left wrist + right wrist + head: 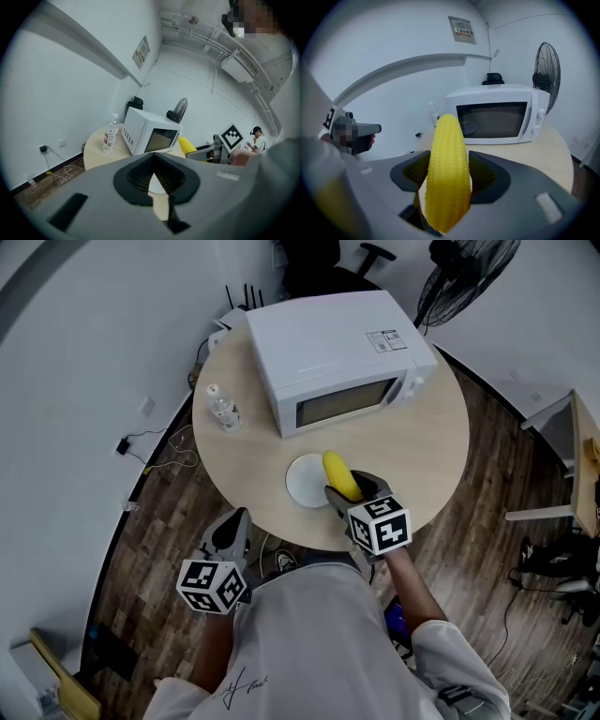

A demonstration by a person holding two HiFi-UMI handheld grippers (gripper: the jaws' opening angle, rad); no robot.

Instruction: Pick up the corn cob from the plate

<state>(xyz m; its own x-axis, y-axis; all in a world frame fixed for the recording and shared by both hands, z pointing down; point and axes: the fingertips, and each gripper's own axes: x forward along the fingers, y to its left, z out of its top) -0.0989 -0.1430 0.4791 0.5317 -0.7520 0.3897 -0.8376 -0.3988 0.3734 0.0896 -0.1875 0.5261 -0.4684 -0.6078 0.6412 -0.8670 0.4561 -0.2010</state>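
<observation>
A round table point(422, 456) carries a microwave point(328, 352), a bottle point(223, 409) and a plate point(305, 482).

Microwave point(330, 360), water btl point(223, 409) (upright), fan point(461, 276)

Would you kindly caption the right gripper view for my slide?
Right tool clamps a yellow corn cob before a white microwave oven.

Person wears a white short-sleeved T-shirt point(309, 634) with a small black script mark point(240, 688) on its left side. Left gripper point(231, 524) and right gripper point(343, 491): each has a grey moulded body and carries a cube point(214, 585) faced with black-and-white square markers. Seen from the gripper views, the bodies are smooth matt grey, with a black surround and dark ribbed pads point(165, 177) lining the jaws. The left gripper's body shows a dark rectangular recess point(70, 211)
</observation>
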